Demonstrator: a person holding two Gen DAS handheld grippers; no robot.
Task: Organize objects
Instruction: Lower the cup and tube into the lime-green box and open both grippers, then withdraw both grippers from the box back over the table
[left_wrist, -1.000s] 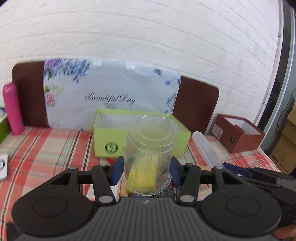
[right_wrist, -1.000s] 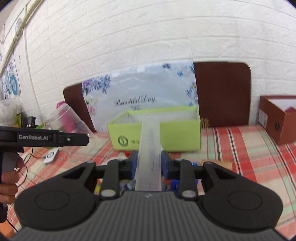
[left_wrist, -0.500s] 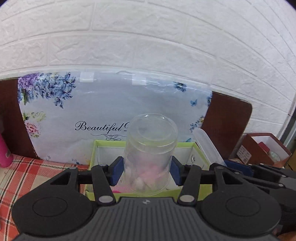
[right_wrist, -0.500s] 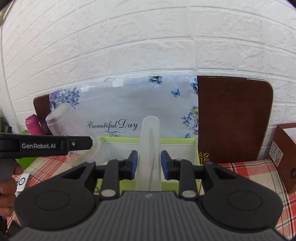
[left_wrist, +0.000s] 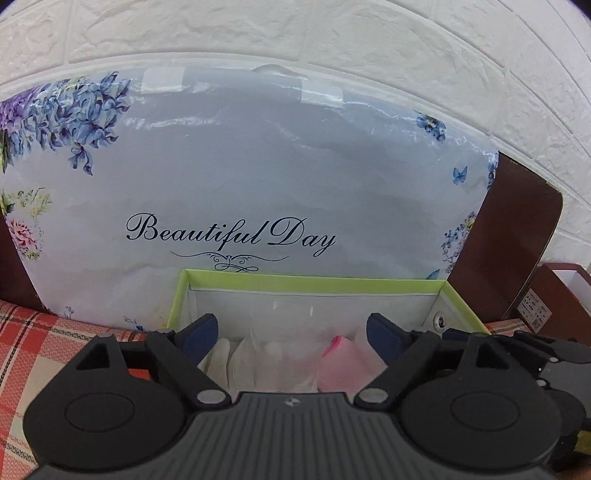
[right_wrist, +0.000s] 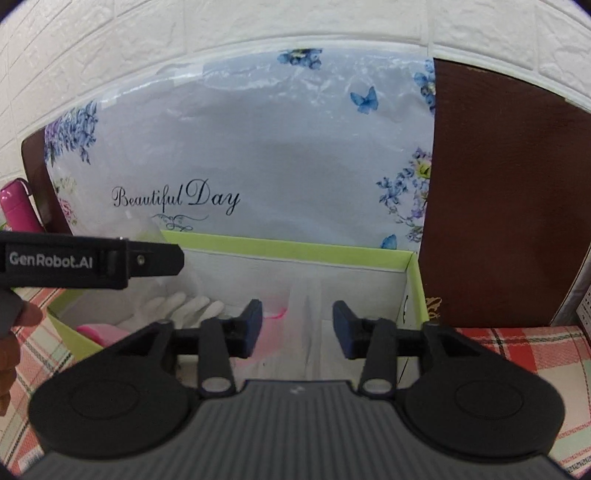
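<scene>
A lime-green open box stands against a floral "Beautiful Day" bag; it also shows in the right wrist view. My left gripper is open over the box, with a clear plastic cup lying loose below between its fingers, beside something pink and white gloves. My right gripper is open over the box's right half, with a translucent tube lying free between its fingers. White gloves and a pink item lie at the box's left.
The floral bag and a brown board lean on the white brick wall. A brown box stands at the right. A pink bottle stands at the left. The left gripper's body crosses the right wrist view. The tablecloth is red plaid.
Both grippers moved forward over the green box and opened. The clear cup left the left gripper and the tube left the right gripper; both now lie in the box.
</scene>
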